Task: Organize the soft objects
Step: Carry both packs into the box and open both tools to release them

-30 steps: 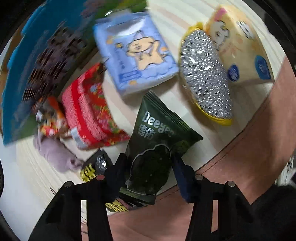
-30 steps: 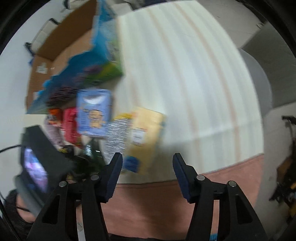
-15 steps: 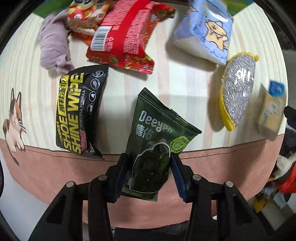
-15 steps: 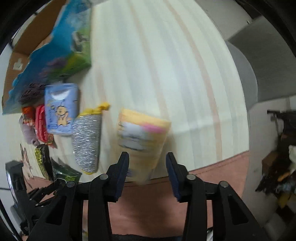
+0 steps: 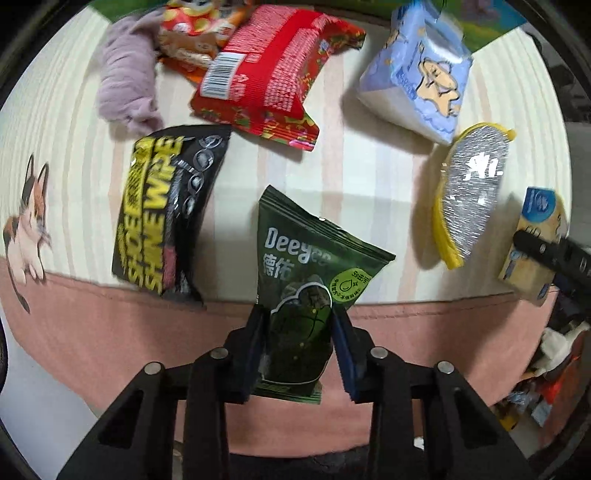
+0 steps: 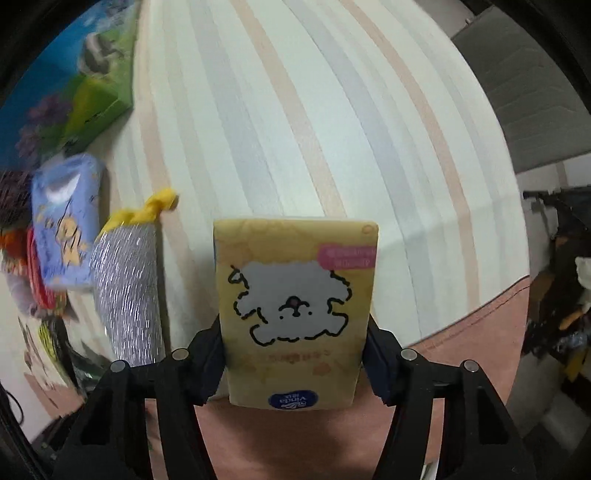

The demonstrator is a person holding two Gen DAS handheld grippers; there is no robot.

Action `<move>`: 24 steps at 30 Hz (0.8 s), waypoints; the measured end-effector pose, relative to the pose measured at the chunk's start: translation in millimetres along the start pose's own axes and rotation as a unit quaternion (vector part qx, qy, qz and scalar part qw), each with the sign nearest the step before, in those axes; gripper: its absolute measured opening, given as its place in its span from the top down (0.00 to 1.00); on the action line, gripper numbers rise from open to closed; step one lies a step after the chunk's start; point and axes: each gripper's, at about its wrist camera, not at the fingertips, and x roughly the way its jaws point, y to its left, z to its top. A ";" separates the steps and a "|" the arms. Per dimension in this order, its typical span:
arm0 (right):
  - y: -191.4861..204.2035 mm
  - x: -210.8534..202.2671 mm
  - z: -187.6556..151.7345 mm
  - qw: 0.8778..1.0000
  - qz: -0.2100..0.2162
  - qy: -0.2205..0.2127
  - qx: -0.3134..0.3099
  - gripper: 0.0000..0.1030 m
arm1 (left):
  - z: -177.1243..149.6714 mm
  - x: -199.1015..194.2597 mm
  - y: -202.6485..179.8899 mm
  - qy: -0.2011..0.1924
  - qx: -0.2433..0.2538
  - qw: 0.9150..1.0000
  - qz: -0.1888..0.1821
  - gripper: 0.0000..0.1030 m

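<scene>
My left gripper is shut on a dark green Deeyeo wipes pack and holds it over the table's near edge. My right gripper is shut on a yellow tissue pack with a white dog drawing, which also shows at the right of the left wrist view. On the striped tablecloth lie a black shoe wipe pack, a red snack bag, a blue tissue pack, a silver and yellow scrubber and a purple cloth.
An orange snack bag lies at the back beside the purple cloth. A blue and green box stands at the far left of the table. The pink table border runs along the near edge. Clutter sits on the floor at the right.
My right gripper has closed on the yellow tissue pack, which now sits square between its fingers. My left gripper has drawn the green pack back toward the table's near edge.
</scene>
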 end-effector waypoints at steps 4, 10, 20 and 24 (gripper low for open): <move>5.3 -28.7 -20.4 0.999 0.033 -0.018 -0.024 0.37 | -15.9 -30.2 10.1 -0.009 -0.019 0.999 -0.039 0.69; 23.5 -92.0 -31.5 0.992 0.096 -0.038 -0.070 0.37 | -33.0 -103.8 16.9 -0.045 -0.041 0.993 -0.104 0.69; 112.6 -212.1 33.0 0.966 0.142 -0.125 -0.175 0.37 | 70.1 -242.3 29.5 -0.133 -0.072 0.972 -0.180 0.69; 155.4 -207.8 94.8 0.966 0.133 -0.124 -0.182 0.37 | 161.9 -246.9 38.9 -0.131 -0.088 0.969 -0.190 0.69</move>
